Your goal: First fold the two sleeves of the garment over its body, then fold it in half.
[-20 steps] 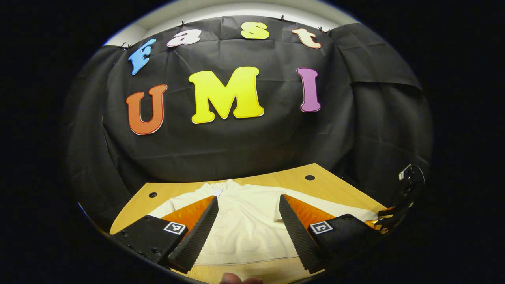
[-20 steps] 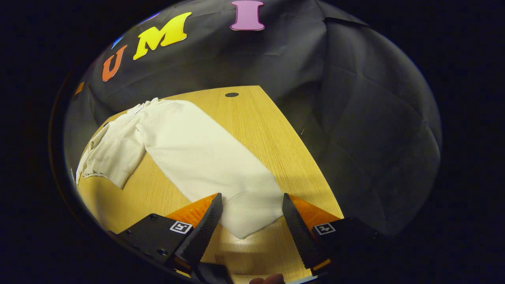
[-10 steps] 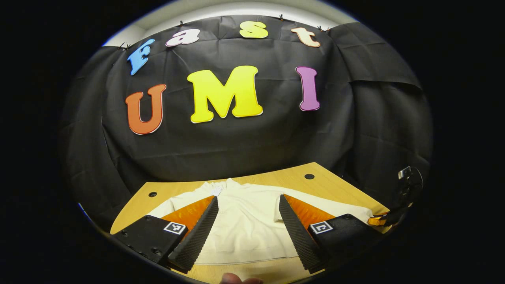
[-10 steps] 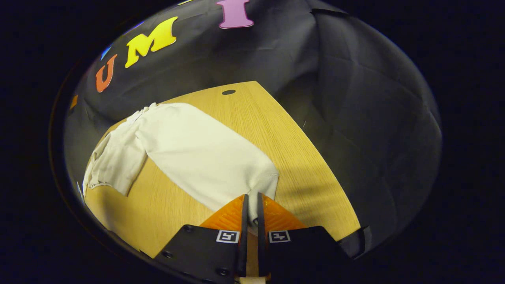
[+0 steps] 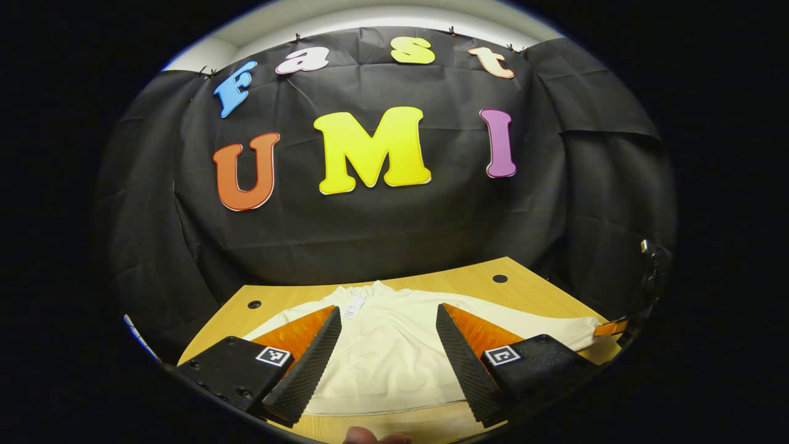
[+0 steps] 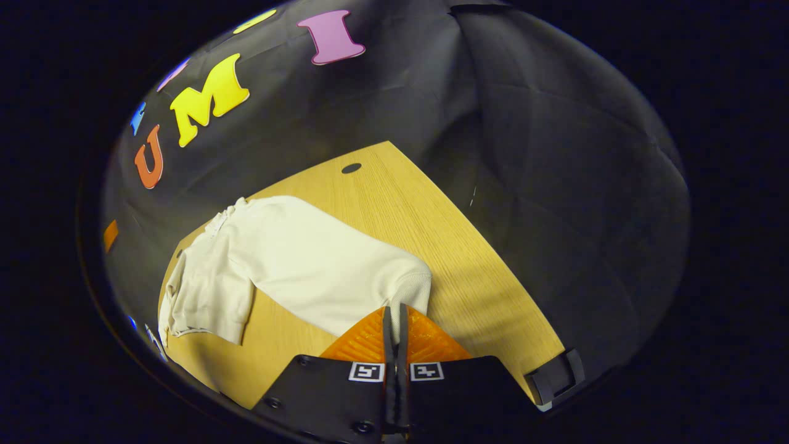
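Note:
A cream long-sleeved garment lies flat on the wooden table, collar toward the wall. My left gripper hovers open above its lower body, one finger over each side and nothing between them. In the right gripper view, one sleeve stretches across the table from the garment's body. My right gripper is shut on that sleeve's ribbed cuff, which bunches up at the fingertips. In the left gripper view, that sleeve runs right to the right gripper at the table's edge.
Black cloth walls close in the table at the back and on the right. Small round holes mark the table's far corners. Bare wood lies right of the sleeve. A fingertip shows at the bottom edge.
My right gripper went from open around the sleeve's cuff to shut on it, then drew the cuff up so the sleeve bunches. The left gripper stayed open and barely shifted.

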